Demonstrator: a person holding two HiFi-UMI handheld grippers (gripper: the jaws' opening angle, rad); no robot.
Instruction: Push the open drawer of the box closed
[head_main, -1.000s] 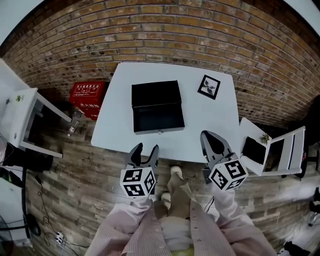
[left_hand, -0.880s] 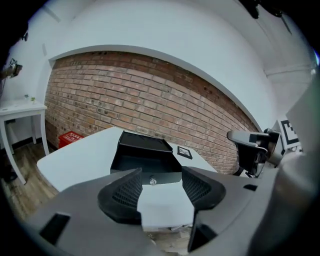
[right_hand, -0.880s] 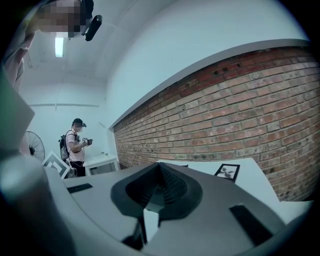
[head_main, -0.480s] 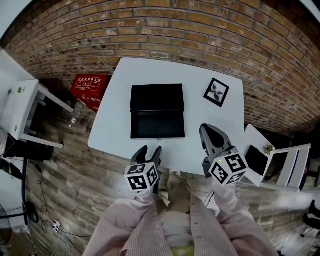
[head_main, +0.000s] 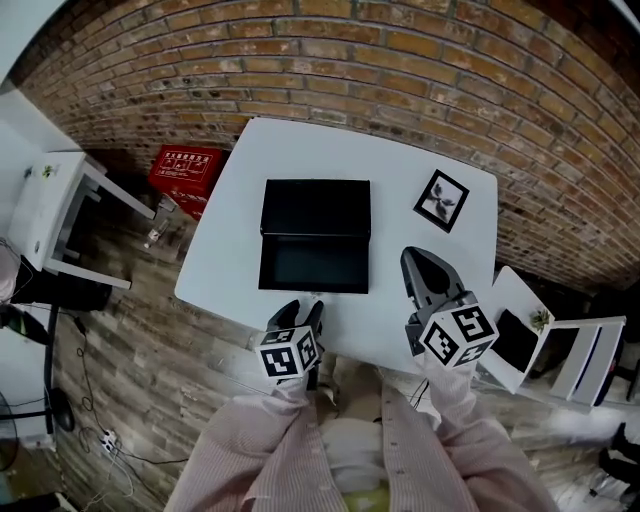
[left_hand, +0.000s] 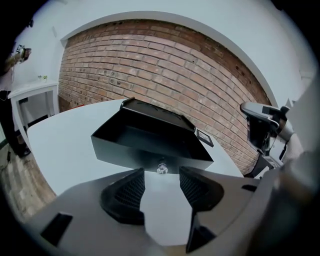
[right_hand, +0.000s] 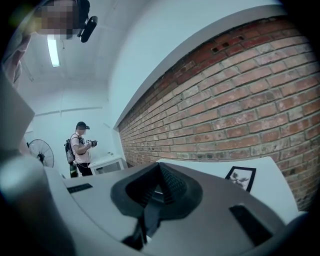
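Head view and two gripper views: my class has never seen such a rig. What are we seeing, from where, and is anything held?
A person holds a two-jaw tool in each hand; no robot. The head view looks down from their head; each gripper view looks along one tool's jaws. On the white table are a black box with its drawer open and a framed picture. The left gripper, facing the drawer's knob, has jaws apart, just closing slightly, nothing between them. The right gripper is shut and empty.
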